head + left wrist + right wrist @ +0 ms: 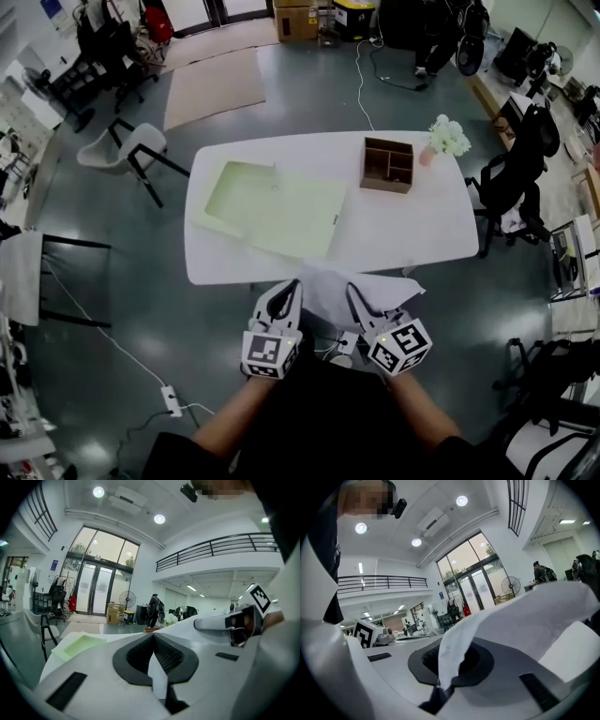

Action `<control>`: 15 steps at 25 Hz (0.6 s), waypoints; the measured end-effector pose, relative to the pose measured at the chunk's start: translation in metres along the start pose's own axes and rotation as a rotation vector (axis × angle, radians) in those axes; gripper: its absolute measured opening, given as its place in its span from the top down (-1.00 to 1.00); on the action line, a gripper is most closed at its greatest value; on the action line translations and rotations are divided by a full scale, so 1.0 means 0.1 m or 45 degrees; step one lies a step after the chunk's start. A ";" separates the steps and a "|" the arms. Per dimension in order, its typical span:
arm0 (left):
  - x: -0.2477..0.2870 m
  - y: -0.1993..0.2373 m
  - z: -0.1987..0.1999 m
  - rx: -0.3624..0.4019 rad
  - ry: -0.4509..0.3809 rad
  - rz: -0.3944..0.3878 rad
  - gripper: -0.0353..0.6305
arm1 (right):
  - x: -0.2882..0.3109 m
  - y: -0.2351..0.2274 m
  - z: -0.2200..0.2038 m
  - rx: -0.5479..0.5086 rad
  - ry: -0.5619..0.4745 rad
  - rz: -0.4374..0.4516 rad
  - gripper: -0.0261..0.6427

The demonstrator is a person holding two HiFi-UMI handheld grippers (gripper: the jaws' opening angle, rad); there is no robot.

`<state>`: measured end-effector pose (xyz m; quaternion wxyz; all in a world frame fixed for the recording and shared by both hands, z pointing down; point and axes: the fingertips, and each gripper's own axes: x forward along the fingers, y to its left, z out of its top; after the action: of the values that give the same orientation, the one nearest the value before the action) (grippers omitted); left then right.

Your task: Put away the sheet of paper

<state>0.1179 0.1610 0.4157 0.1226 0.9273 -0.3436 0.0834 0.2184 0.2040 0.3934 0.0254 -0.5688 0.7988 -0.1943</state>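
A white sheet of paper (327, 284) hangs over the near edge of the white table (412, 234), held between both grippers. My left gripper (293, 287) is shut on its left edge; in the left gripper view a strip of the paper (158, 677) sticks out from the closed jaws (153, 637). My right gripper (353, 291) is shut on the right edge, and the paper (520, 616) billows up over its pads (483, 663). An open pale green folder (277, 211) lies flat on the table beyond the sheet.
A wooden desk organizer (387, 164) and a vase of white flowers (447, 139) stand at the table's far right. Chairs (127, 150) and a black office chair (511, 178) flank the table. Cables and a power strip (172, 400) lie on the floor.
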 end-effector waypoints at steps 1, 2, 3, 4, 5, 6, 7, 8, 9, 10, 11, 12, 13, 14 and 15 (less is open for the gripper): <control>0.04 0.11 0.00 -0.007 0.009 0.005 0.88 | 0.13 0.01 0.01 -0.002 0.013 0.011 0.93; 0.07 0.22 0.00 -0.014 0.017 0.010 0.88 | 0.26 0.02 0.01 -0.001 0.022 0.022 0.93; 0.11 0.33 0.01 -0.017 0.020 0.017 0.88 | 0.39 0.02 0.02 0.001 0.028 0.034 0.93; 0.15 0.44 0.03 -0.016 0.019 0.025 0.88 | 0.53 0.02 0.02 0.005 0.036 0.045 0.93; 0.18 0.55 0.06 -0.012 0.016 0.037 0.88 | 0.66 0.02 0.03 0.010 0.047 0.055 0.93; 0.21 0.67 0.09 -0.011 0.011 0.052 0.88 | 0.78 0.03 0.03 0.015 0.059 0.066 0.93; 0.24 0.78 0.11 -0.014 0.008 0.066 0.88 | 0.89 0.03 0.04 0.019 0.071 0.077 0.93; 0.28 0.89 0.13 -0.021 0.008 0.077 0.88 | 1.00 0.02 0.06 0.020 0.082 0.087 0.93; 0.32 0.99 0.13 -0.030 0.013 0.085 0.88 | 1.11 0.01 0.08 0.020 0.092 0.094 0.93; 0.36 1.09 0.12 -0.037 0.022 0.089 0.88 | 1.22 0.00 0.09 0.021 0.103 0.097 0.93; 0.41 1.19 0.11 -0.041 0.034 0.090 0.88 | 1.33 -0.02 0.09 0.025 0.114 0.097 0.93; 0.46 1.28 0.09 -0.045 0.045 0.088 0.88 | 1.44 -0.04 0.08 0.031 0.127 0.095 0.93; 0.51 1.36 0.07 -0.051 0.054 0.084 0.88 | 1.54 -0.06 0.07 0.039 0.140 0.094 0.93; 0.56 1.43 0.06 -0.060 0.060 0.080 0.88 | 1.64 -0.09 0.04 0.047 0.151 0.092 0.93; 0.62 1.49 0.05 -0.069 0.064 0.076 0.88 | 1.73 -0.12 0.03 0.052 0.164 0.089 0.93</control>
<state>0.0663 0.0118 0.4513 0.1536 0.9106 -0.3702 0.1010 0.1691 0.0415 0.4261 -0.0074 -0.5261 0.8141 -0.2458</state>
